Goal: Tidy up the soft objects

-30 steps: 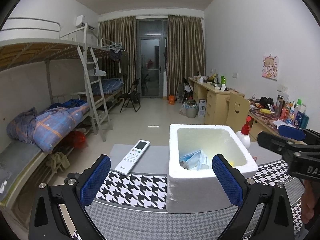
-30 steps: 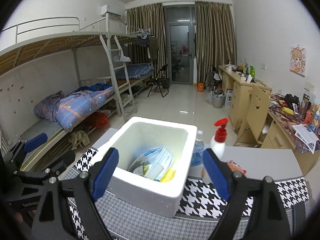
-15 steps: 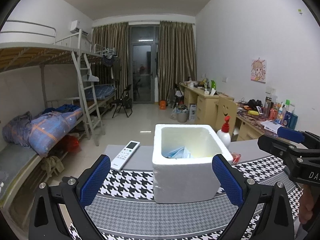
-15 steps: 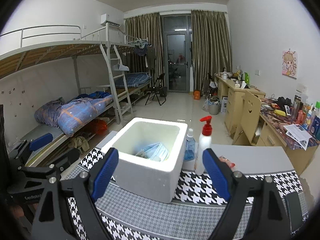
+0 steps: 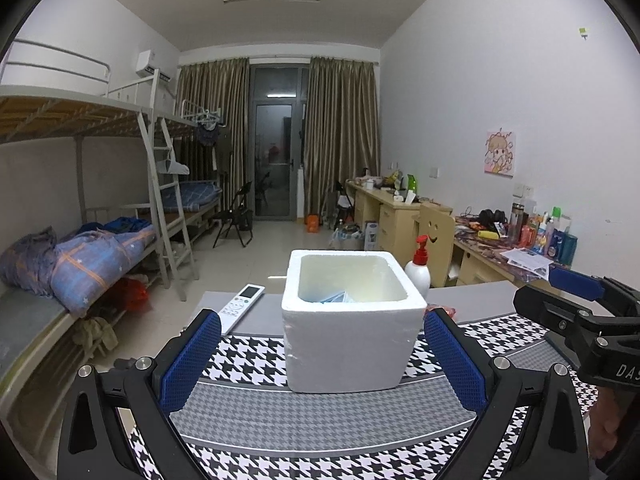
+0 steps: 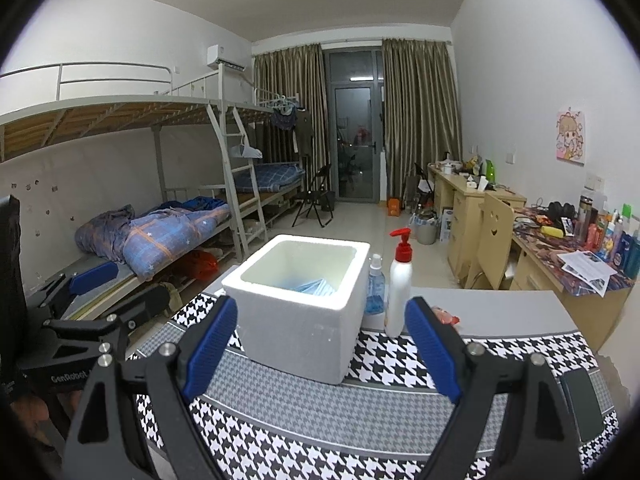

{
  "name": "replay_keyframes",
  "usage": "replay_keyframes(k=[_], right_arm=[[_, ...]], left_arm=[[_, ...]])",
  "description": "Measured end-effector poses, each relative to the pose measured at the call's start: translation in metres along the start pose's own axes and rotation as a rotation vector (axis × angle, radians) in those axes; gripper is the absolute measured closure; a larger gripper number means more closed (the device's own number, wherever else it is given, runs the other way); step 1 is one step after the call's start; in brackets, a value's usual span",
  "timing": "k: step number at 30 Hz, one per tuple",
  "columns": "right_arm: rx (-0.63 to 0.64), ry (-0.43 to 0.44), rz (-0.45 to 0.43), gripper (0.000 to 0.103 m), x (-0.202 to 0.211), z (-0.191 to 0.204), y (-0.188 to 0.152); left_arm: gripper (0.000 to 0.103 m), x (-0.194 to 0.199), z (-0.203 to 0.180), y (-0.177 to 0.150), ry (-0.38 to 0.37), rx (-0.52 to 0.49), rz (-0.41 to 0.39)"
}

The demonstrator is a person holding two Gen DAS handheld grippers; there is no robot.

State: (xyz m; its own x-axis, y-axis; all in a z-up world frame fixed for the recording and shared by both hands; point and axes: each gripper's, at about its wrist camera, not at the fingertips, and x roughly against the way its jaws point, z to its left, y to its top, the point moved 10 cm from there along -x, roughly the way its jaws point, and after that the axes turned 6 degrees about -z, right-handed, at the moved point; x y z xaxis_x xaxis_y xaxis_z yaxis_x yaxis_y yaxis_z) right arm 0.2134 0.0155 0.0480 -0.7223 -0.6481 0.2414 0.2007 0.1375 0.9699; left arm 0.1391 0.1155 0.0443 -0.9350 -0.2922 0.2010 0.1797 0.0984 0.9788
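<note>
A white foam box stands on the houndstooth cloth; it also shows in the right wrist view. Blue soft items lie inside it, mostly hidden by the box wall; a corner shows in the left wrist view. My left gripper is open and empty, held back from the box's near side. My right gripper is open and empty, also short of the box. Each gripper shows at the edge of the other's view.
A white remote lies left of the box. A red-pump white bottle and a small blue bottle stand right of it, with a red-orange packet near. A dark phone lies at the cloth's right edge.
Both grippers have pulled back and lowered from above the box, so the box looks smaller and its contents are mostly hidden. Both stay open.
</note>
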Motion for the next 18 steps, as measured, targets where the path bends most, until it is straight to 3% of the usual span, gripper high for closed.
replay_keyframes(k=[18], right_arm=[[-0.021, -0.011, -0.067, 0.014, 0.037, -0.004, -0.028]], left_arm=[[0.001, 0.031, -0.02, -0.017, 0.005, -0.04, -0.065]])
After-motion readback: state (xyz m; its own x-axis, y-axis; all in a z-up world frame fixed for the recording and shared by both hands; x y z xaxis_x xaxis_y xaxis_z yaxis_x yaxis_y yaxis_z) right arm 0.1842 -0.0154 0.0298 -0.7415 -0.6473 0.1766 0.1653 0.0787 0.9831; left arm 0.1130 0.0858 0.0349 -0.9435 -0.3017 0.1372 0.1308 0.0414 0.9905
